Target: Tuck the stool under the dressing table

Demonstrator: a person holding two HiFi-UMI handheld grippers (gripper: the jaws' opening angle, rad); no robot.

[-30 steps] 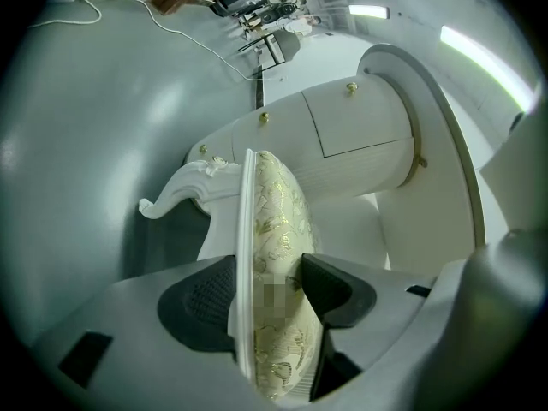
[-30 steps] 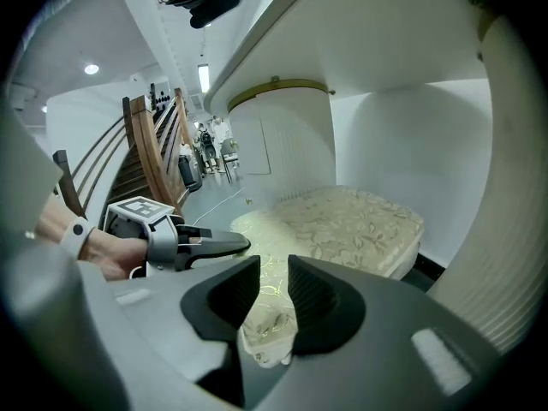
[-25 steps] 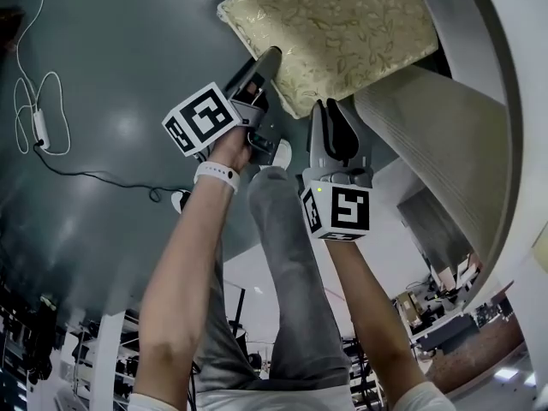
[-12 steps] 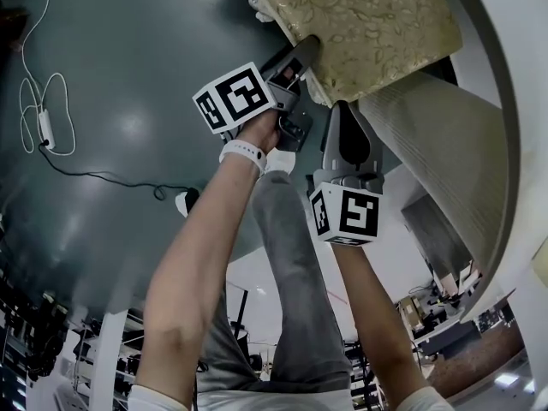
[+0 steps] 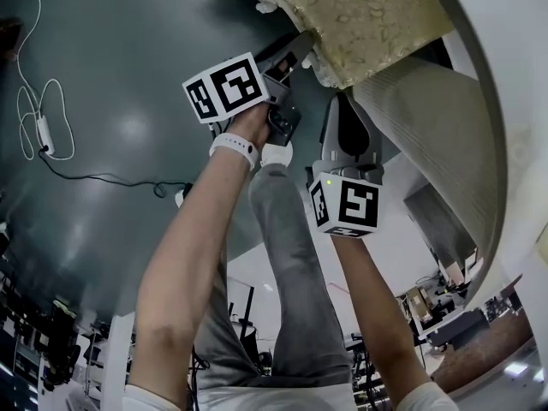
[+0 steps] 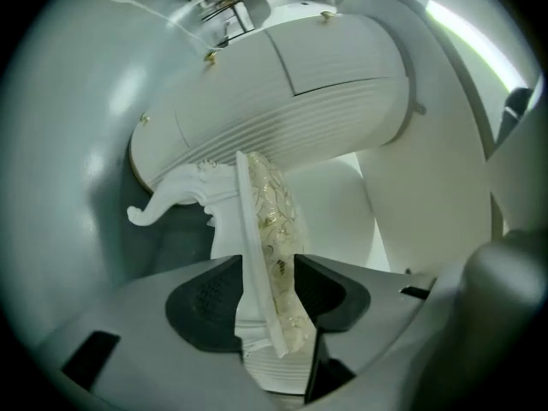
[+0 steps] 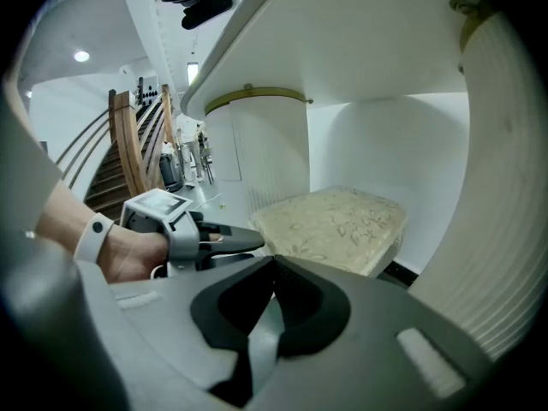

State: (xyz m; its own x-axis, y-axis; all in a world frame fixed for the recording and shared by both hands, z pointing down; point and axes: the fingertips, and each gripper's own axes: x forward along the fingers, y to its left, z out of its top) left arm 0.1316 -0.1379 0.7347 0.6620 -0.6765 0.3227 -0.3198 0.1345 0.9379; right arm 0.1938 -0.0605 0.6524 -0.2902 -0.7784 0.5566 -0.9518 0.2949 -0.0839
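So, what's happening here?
A person holds tongs in each hand. The left tongs have just been closing on the seat edge of the cushioned stool, which looks partly under the white dressing table. The right tongs are shut and empty, close to the stool.

Head view steeply downward; both gripper views close along jaws; stool [image 5: 368,15] shared.
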